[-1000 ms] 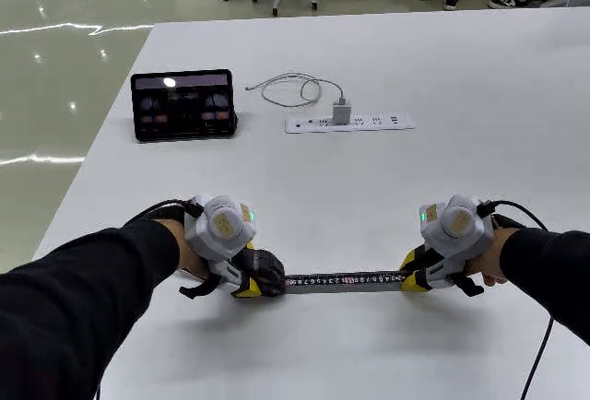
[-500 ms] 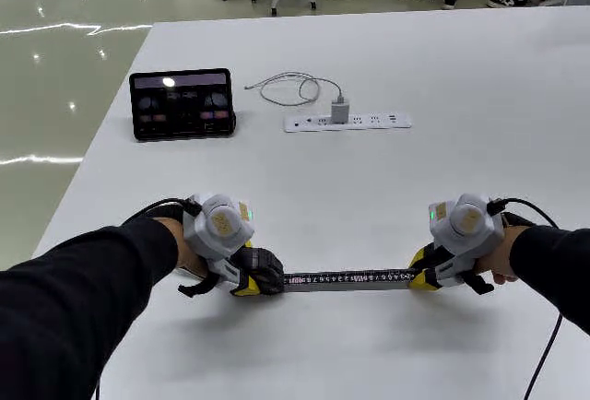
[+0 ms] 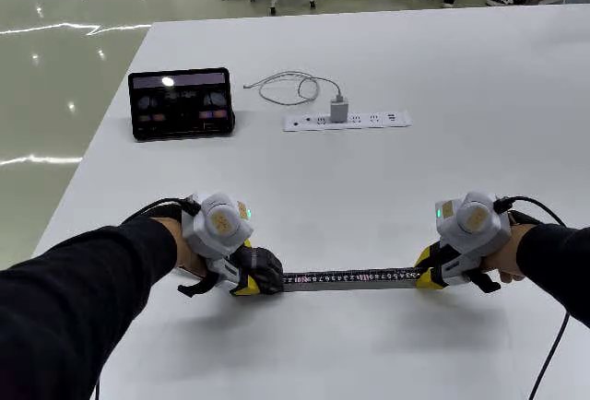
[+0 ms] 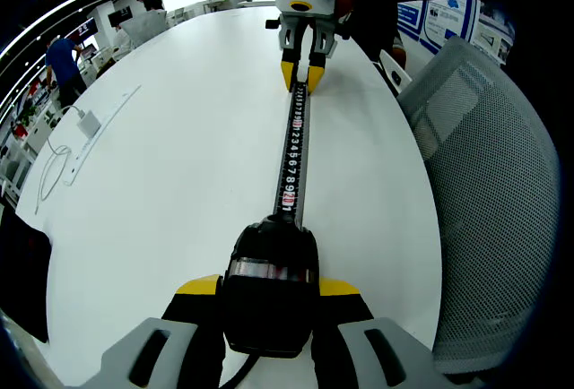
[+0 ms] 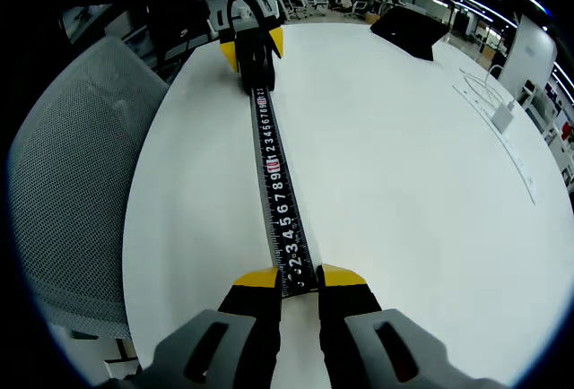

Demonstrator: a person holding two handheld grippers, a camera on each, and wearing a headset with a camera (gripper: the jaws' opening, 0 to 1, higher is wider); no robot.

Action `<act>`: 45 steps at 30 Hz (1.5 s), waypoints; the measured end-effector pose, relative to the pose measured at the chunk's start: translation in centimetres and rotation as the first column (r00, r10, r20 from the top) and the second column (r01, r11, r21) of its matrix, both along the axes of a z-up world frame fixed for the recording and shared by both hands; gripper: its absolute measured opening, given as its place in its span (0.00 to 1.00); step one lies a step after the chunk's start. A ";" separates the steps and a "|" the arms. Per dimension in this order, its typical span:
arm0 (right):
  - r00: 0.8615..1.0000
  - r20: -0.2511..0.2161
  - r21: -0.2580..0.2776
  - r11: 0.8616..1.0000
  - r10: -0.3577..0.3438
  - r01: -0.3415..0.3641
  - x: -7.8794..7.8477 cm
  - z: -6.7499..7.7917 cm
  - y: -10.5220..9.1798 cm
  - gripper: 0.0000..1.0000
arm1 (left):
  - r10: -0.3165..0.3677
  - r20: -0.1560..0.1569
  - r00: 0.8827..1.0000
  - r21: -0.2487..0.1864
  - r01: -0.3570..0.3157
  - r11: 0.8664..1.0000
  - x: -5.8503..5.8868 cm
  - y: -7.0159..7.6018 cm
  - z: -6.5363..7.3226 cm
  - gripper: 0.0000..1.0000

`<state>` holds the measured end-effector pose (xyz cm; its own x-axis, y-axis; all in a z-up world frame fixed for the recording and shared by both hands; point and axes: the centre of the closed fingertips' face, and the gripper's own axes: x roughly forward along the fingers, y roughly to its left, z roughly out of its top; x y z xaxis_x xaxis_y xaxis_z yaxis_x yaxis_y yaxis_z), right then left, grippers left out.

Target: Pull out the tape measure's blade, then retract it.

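Left claw [image 3: 249,280] gripping the black tape measure [image 3: 265,269] by its case, lower left of the head view, jaws clamping both sides. Right claw [image 3: 427,276] pinching the blade [image 3: 350,278] near its tip, lower right. Blade stretching straight between them, low along the white desk [image 3: 369,188], numbers facing up. Tablet [image 3: 181,103] and power strip [image 3: 347,121] sitting well apart, upper left and upper centre.

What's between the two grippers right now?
Just the tape blade, stretched over bare table from the case in the left gripper to the right gripper's jaws; the head view shows it.
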<state>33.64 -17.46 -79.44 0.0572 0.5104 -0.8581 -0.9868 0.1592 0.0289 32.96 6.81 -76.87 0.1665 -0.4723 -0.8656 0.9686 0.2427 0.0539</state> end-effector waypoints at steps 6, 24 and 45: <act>1.000 -0.001 -0.001 1.000 -0.003 0.003 -0.1 0.0 -0.2 0.11 | 0.001 -0.002 1.000 -0.001 -0.001 1.000 0.0 0.0 0.0 0.33; 1.000 -0.007 0.002 1.000 -0.012 0.012 -0.2 0.0 -0.3 0.11 | 0.003 -0.001 1.000 -0.003 -0.003 1.000 0.0 -0.1 0.0 0.33; 0.999 0.015 -0.058 0.997 0.049 -0.049 -0.2 -0.1 -0.1 0.12 | 0.007 0.008 1.000 -0.023 -0.007 1.000 0.1 -0.3 0.0 0.33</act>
